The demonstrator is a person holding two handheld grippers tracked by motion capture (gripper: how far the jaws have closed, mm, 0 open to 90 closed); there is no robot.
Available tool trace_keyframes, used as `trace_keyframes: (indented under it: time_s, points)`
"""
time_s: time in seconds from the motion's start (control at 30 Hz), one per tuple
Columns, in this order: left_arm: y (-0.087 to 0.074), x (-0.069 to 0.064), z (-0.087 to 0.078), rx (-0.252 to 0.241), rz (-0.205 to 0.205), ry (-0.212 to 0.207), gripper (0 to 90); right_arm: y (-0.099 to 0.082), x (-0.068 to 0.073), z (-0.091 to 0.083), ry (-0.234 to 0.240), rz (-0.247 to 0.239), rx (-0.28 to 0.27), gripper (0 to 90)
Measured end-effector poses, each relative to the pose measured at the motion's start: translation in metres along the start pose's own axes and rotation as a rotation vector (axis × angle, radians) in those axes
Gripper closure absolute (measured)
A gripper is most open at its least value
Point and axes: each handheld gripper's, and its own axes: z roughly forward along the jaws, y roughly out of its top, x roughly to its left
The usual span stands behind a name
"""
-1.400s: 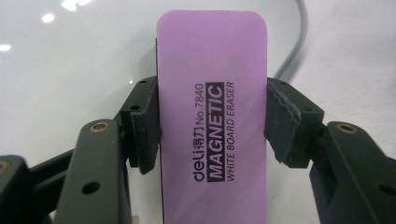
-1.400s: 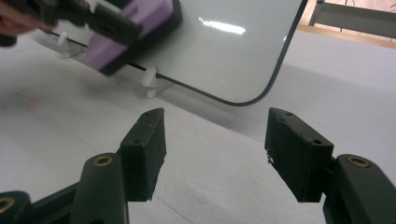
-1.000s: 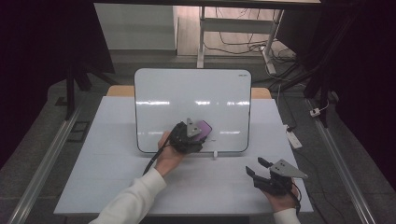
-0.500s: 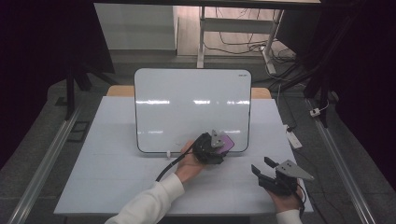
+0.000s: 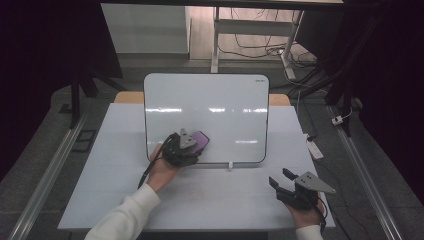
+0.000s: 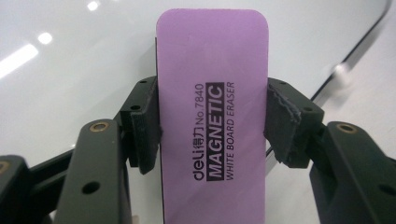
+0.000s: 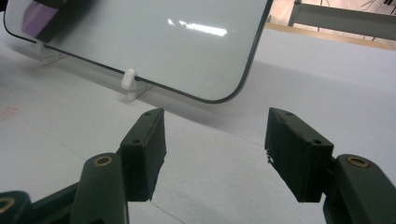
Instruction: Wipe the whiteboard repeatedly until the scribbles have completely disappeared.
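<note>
Low at the frame's centre, the left gripper [image 5: 186, 149] pinches a purple rectangular magnetic eraser [image 6: 212, 112] against the glossy whiteboard [image 5: 220, 107], which might tip if pressed hard, while the right gripper [image 5: 292, 187] rests spread on the surface [image 5: 120, 165].

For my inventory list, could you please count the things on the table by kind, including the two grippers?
Whiteboard: 1
Purple eraser, clamped in the left gripper: 1
White support clips under the board's lower edge: 2 visible
Grippers: 2, left gripper and right gripper
Total: 6
</note>
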Motion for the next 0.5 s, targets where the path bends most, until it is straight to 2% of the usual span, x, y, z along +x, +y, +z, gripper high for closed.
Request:
trace_keyframes:
  time_s: [0.17,0.3,0.4,0.5]
  points:
    - [-0.02,0.012,-0.012,0.016,-0.029,0.031,41.8,0.0,0.001,0.001,0.003,-0.002,0.001,37.5]
    - [-0.032,0.017,-0.017,0.02,-0.057,0.025,41.8,0.0,0.002,0.002,0.009,-0.003,0.001,37.5]
    - [-0.034,0.013,-0.016,0.026,-0.058,0.024,41.8,0.0,0.002,0.002,0.01,-0.003,0.002,37.5]
    - [-0.032,0.003,-0.01,0.047,-0.035,0.001,41.8,0.001,0.002,0.002,0.008,-0.004,0.001,37.5]
